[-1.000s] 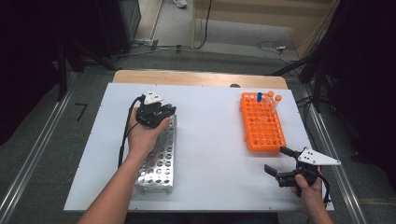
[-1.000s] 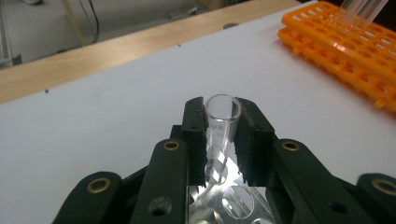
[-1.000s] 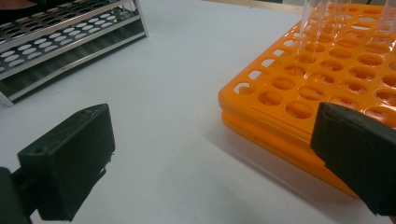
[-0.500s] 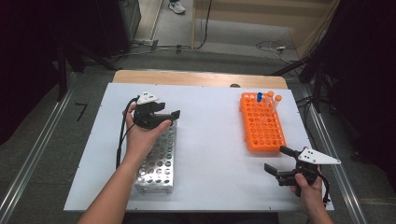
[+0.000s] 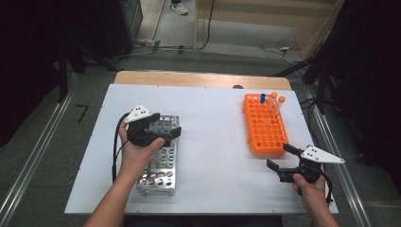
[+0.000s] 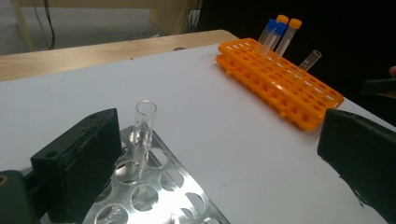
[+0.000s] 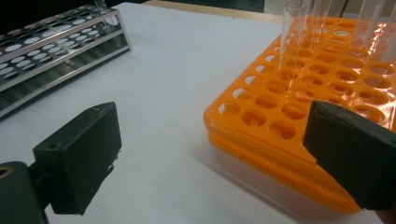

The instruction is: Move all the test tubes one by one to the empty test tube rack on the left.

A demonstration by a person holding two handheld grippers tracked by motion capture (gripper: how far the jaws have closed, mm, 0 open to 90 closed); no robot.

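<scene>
A clear uncapped tube (image 6: 143, 126) stands upright in a far hole of the metal rack (image 5: 161, 165). It is just ahead of my left gripper (image 5: 170, 135), which hovers open over that rack with nothing between its jaws. The orange rack (image 5: 265, 130) lies at the right. At its far end are a blue-capped tube (image 5: 262, 98) and two orange-capped tubes (image 5: 273, 96). An uncapped tube (image 6: 310, 59) stands a few rows nearer. My right gripper (image 5: 279, 156) is open and empty, just short of the orange rack's near corner (image 7: 261, 135).
The white tabletop (image 5: 213, 142) lies bare between the two racks. A wooden strip (image 5: 198, 79) runs along its far edge. Dark equipment and cables sit on the floor beyond the table.
My left gripper has drawn back toward the near side along the metal rack and turned toward the right. The right gripper has stayed in place.
</scene>
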